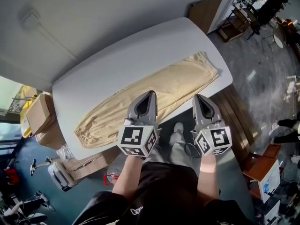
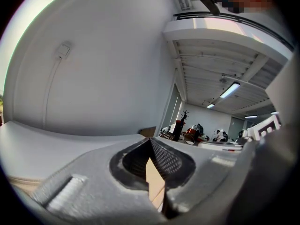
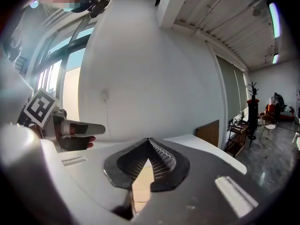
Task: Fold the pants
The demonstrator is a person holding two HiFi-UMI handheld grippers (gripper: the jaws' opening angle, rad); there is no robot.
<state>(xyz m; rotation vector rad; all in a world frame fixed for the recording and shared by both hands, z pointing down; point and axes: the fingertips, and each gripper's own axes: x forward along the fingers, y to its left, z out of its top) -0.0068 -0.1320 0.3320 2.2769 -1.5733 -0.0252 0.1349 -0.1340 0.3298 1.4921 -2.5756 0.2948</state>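
Big white table [image 1: 108,64] with the tan pants [image 1: 159,90] laid out long and flat across it, close to my edge. Looks like I'm only lining up for a fold, nothing grabbed yet. Left gripper [image 1: 151,93] and right gripper [image 1: 198,97] are both pinched closed and empty, side by side at the near edge, pointing almost level. Next I'd need to open both and catch the near edge of the cloth

pants [image 1: 176,81]: soft matt cloth | table [image 1: 117,62]: smooth matt top
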